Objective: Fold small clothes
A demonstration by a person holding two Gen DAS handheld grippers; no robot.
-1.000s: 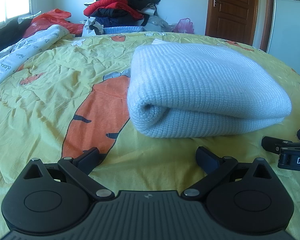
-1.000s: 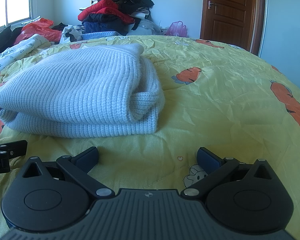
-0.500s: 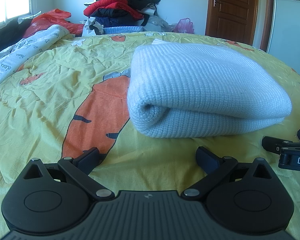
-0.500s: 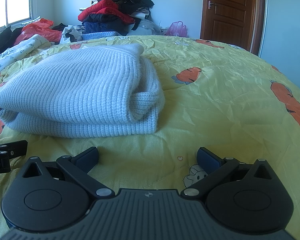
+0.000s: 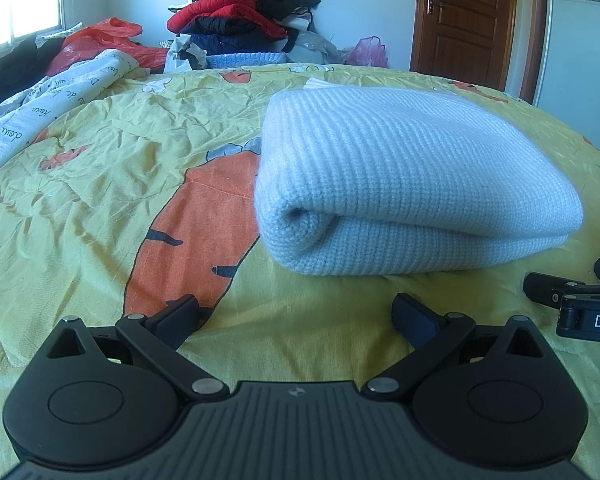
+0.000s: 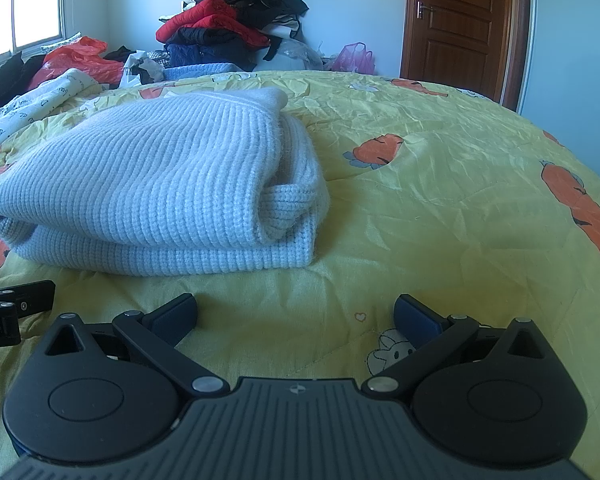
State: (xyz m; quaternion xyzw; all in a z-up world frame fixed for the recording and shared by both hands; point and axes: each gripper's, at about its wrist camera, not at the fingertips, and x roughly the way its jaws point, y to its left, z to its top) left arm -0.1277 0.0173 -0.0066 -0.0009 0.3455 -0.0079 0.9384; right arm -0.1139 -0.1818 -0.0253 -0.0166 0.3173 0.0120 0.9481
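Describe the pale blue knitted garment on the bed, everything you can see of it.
The sweater is pale blue, of thick ribbed knit that looks soft and woolly. It lies folded into a thick rectangular bundle, several layers deep, with a rounded fold facing the cameras and layered edges showing at its right end in the right wrist view. It rests flat on the yellow carrot-print bedcover. Neither tool touches it: both sit open, short of it.

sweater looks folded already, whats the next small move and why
Probably lift both grippers away and leave it. The sweater lies as a compact folded bundle on the bed, and both the left gripper and right gripper rest with open, empty jaws short of it, touching nothing.
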